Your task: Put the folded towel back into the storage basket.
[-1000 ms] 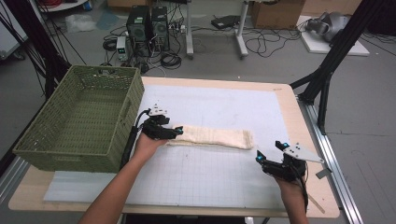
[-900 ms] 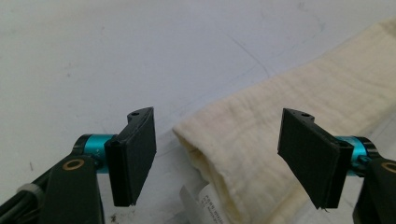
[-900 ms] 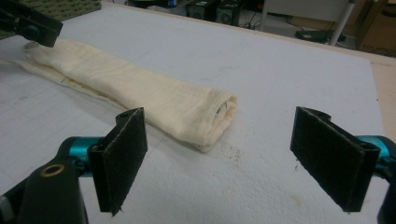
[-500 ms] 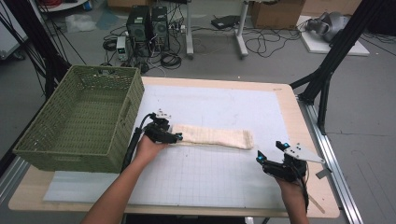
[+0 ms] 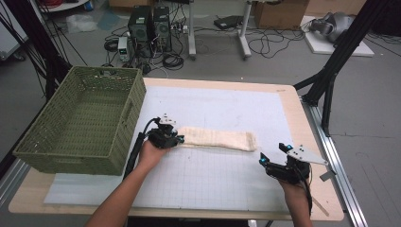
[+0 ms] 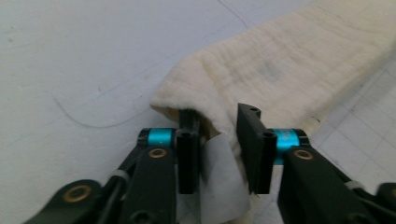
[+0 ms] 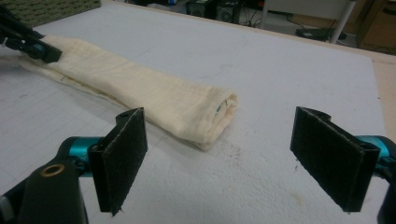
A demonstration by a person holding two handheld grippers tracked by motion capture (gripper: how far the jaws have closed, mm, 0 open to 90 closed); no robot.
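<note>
Pinching folded cream towel [image 5: 216, 138] at frame centre on worktop [image 5: 227, 101]: left gripper [image 6: 218, 140] jaws just closed onto its end; right gripper [image 5: 275, 156] jaws wide, empty. Grip all layers before lifting.

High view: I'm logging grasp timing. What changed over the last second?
The left tool has just been closing and now pinches the near end of the folded cream towel. The towel, green basket and open right tool stayed put.
</note>
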